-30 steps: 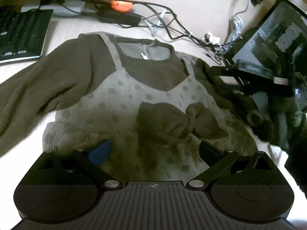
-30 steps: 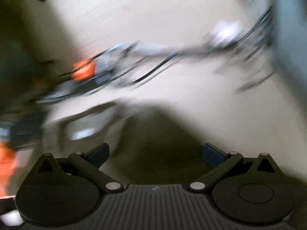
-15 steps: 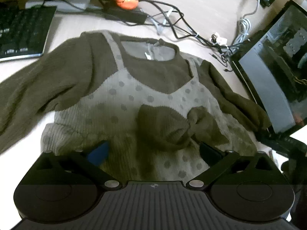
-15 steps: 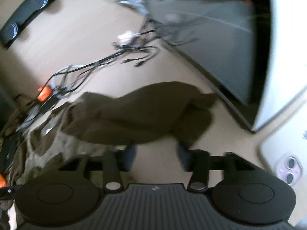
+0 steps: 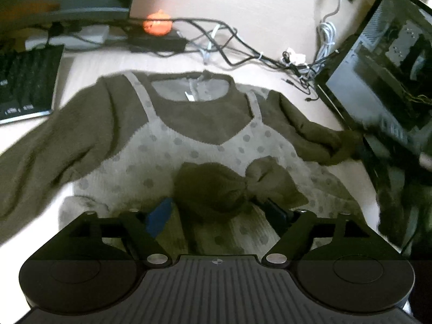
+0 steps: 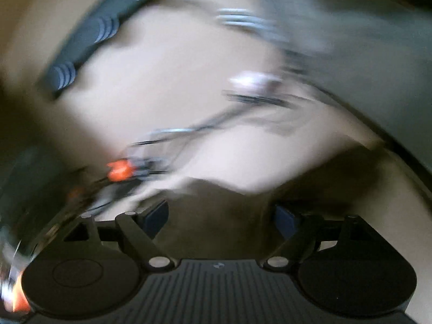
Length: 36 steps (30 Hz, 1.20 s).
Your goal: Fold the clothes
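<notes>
A knitted sweater (image 5: 167, 145) lies front-up on the pale table, with brown sleeves, a dotted beige front and a brown bow (image 5: 229, 186). My left gripper (image 5: 217, 214) is open over the lower front, and the bow lies between its fingers. The sweater's right sleeve (image 5: 316, 137) stretches out to the right, its cuff meeting a dark blurred shape that I cannot identify. The right wrist view is heavily blurred. There my right gripper (image 6: 220, 216) stands open with brown sleeve fabric (image 6: 216, 199) lying between and under its fingers.
A black keyboard (image 5: 27, 81) sits at the back left. Tangled cables (image 5: 221, 43) and an orange object (image 5: 157, 24) lie behind the collar. A dark glass-sided computer case (image 5: 378, 75) stands close on the right. A dark power strip (image 6: 81, 43) shows blurred.
My right gripper's fingers, half shut 0.5 s ago, have spread wide, and its view has swung fast. The right sleeve now reaches further right. My left gripper barely moved.
</notes>
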{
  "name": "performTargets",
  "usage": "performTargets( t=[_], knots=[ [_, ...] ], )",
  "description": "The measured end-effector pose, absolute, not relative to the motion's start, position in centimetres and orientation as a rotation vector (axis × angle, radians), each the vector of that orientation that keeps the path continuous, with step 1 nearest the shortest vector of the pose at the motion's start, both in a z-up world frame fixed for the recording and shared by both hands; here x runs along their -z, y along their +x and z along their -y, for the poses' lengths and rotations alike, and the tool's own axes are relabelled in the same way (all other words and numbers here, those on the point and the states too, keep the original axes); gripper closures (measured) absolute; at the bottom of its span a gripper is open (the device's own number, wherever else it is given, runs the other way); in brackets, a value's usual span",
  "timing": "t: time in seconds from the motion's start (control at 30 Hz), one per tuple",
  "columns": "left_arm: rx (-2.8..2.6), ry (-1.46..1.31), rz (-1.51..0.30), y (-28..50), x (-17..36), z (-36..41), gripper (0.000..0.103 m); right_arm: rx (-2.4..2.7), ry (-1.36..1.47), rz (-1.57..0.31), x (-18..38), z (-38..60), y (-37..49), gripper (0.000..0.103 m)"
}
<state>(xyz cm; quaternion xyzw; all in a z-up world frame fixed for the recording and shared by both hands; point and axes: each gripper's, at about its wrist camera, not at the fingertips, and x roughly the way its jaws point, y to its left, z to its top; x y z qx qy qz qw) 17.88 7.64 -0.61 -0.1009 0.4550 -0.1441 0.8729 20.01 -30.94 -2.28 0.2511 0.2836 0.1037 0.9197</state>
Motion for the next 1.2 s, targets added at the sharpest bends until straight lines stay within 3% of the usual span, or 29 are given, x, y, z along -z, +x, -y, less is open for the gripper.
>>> performTargets(
  t=[0.2, 0.33, 0.47, 0.5, 0.53, 0.6, 0.77, 0.87, 0.93, 0.97, 1.0, 1.17, 1.2],
  knots=[
    [0.220, -0.231, -0.942, 17.4, 0.7, -9.7, 0.016, -0.810, 0.165, -0.579, -1.9, 20.7, 19.2, 0.016],
    [0.186, -0.285, -0.930, 17.1, 0.7, -11.3, 0.015, -0.693, 0.096, -0.626, -1.9, 20.9, 17.6, 0.006],
    [0.238, -0.351, -0.895, 17.6, -0.1, -11.2, 0.010, -0.484, 0.137, -0.647, -2.0, 25.0, 16.4, 0.004],
    [0.269, -0.375, -0.888, 17.9, -0.3, -10.9, 0.009, -0.438, 0.143, -0.647, -2.0, 26.0, 16.2, 0.008],
    [0.299, -0.388, -0.886, 18.7, -0.6, -10.1, 0.009, -0.398, 0.151, -0.654, -1.7, 26.8, 16.1, 0.025],
    [0.361, -0.415, -0.883, 20.2, -1.0, -8.5, 0.009, -0.350, 0.192, -0.718, -0.9, 28.1, 16.7, 0.048],
    [0.392, -0.279, -0.817, 24.8, -2.4, -1.2, 0.008, -0.306, 0.158, -0.730, 0.2, 28.9, 16.1, 0.046],
    [0.351, -0.155, -0.824, 26.8, -0.7, 1.3, 0.010, -0.313, 0.011, -0.704, 0.3, 27.5, 15.5, 0.027],
    [0.323, -0.072, -0.827, 28.1, 0.4, 2.9, 0.046, -0.332, -0.127, -0.695, 0.6, 25.8, 15.4, 0.022],
    [0.308, -0.031, -0.829, 28.7, 1.0, 3.7, 0.081, -0.342, -0.176, -0.698, 1.0, 25.1, 15.7, 0.022],
    [0.294, 0.011, -0.830, 29.4, 1.5, 4.5, 0.091, -0.351, -0.207, -0.705, 1.4, 24.6, 16.2, 0.022],
    [0.162, 0.032, -0.484, 25.1, -6.2, 0.4, 0.093, -0.361, -0.274, -0.668, 1.5, 23.4, 17.8, 0.021],
    [0.118, -0.004, -0.497, 24.5, -5.7, -0.8, 0.092, -0.365, -0.279, -0.661, 1.4, 23.3, 18.1, 0.020]
  ],
)
